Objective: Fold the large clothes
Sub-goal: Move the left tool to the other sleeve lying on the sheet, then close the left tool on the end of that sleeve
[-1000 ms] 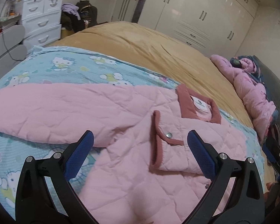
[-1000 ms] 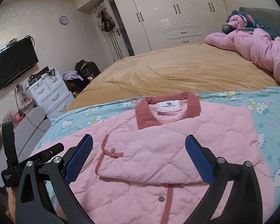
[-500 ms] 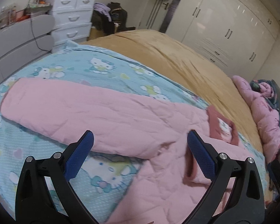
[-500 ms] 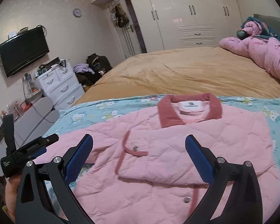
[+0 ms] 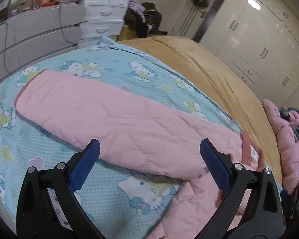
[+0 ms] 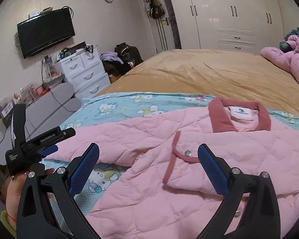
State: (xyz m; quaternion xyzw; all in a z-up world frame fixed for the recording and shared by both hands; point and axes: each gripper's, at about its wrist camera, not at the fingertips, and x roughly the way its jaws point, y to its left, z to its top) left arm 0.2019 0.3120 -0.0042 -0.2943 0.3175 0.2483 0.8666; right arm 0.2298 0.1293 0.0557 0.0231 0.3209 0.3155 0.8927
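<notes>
A pink quilted jacket (image 6: 219, 139) with a dark pink collar lies flat on a blue cartoon-print blanket (image 6: 117, 107) on the bed. One front flap is folded over its chest. Its long sleeve (image 5: 113, 117) stretches out to the left across the blanket (image 5: 129, 71). My left gripper (image 5: 149, 159) hovers open just above the sleeve's near edge, holding nothing. My right gripper (image 6: 148, 163) is open over the jacket's front, nothing between its blue pads. The left gripper (image 6: 47, 151) also shows in the right wrist view, held by a hand over the sleeve's end.
A tan bedspread (image 6: 199, 73) covers the far bed. A crumpled pink duvet (image 6: 287, 63) lies at the head end. White drawers (image 6: 83, 69), a grey cabinet (image 5: 29, 37), a wall television (image 6: 45, 31) and white wardrobes (image 6: 229, 14) surround the bed.
My left gripper has swung left from the jacket's body to the outstretched sleeve. My right gripper shifted slightly left and lower over the jacket. Both stayed open.
</notes>
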